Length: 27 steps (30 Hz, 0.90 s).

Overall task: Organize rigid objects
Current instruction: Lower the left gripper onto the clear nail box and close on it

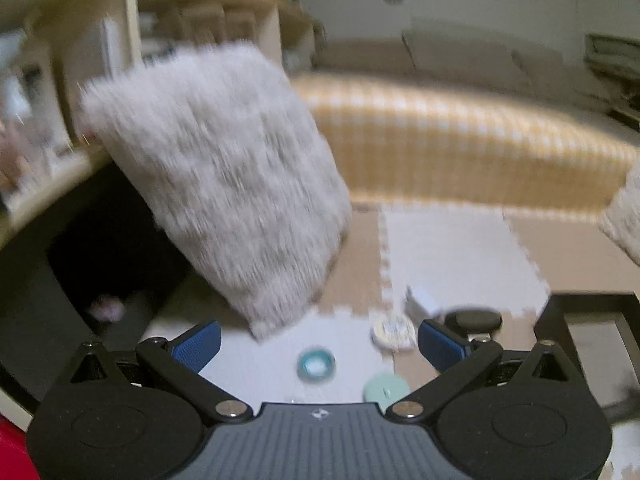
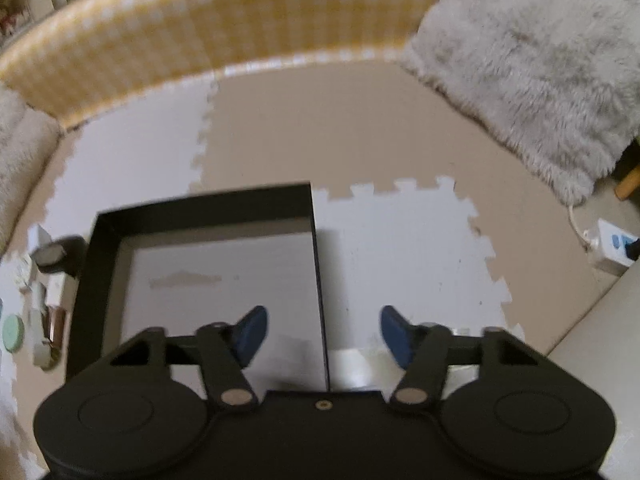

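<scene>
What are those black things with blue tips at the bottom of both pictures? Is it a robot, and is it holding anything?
It is not a robot. A person holds a grabbing tool in each hand, and each tool has a small camera looking out along its two blue-tipped fingers. So one picture comes from the left claw, the other from the right claw.

Both claws are open and hold nothing.

Below them is a floor of puzzle mats in white and tan. In the left picture, small things lie on it: a teal ring, a mint green round thing and a pale round thing. They are blurry, so I cannot say just what they are.

In the right picture, a black tray with nothing in it sits on the floor. The right claw straddles its right wall. Fluffy grey cushions and something in yellow checked cloth lie behind.
</scene>
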{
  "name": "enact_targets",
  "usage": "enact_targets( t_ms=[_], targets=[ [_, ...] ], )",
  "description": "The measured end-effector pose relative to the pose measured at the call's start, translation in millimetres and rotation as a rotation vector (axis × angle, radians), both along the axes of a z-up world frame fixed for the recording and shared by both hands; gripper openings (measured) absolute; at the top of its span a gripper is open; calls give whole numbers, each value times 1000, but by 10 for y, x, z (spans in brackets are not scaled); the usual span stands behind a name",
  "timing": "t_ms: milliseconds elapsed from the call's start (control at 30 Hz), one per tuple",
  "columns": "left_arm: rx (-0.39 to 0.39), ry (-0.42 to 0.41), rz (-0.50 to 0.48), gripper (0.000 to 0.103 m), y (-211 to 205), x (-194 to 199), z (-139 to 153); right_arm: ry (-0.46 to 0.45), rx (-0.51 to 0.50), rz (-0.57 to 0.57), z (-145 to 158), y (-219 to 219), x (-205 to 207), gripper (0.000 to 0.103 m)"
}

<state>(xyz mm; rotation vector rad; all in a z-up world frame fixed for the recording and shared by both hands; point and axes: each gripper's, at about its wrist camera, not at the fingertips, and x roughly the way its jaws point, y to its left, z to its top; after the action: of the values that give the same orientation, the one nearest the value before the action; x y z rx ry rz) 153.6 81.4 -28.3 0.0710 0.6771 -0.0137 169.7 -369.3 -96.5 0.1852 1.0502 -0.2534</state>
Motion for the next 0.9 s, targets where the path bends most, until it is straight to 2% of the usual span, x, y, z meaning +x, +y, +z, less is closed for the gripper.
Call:
enact_targets(
  t_ms=[133, 200, 400, 667, 900],
  targets=[
    [-10, 74, -6, 103, 97, 143, -171, 38, -7, 17, -63, 32, 30, 37],
    [-1, 110, -4, 103, 138, 212, -254, 63, -16, 29, -102, 56, 59, 24],
    [-10, 198, -16, 102, 183, 337, -439, 89, -11, 45, -190, 34, 116, 6],
    [-45, 305, -50, 94, 300, 505, -706, 92, -36, 72, -225, 80, 147, 4],
    [28, 386, -148, 94, 292, 604, -982, 95, -41, 67, -229, 92, 162, 4]
  ],
)
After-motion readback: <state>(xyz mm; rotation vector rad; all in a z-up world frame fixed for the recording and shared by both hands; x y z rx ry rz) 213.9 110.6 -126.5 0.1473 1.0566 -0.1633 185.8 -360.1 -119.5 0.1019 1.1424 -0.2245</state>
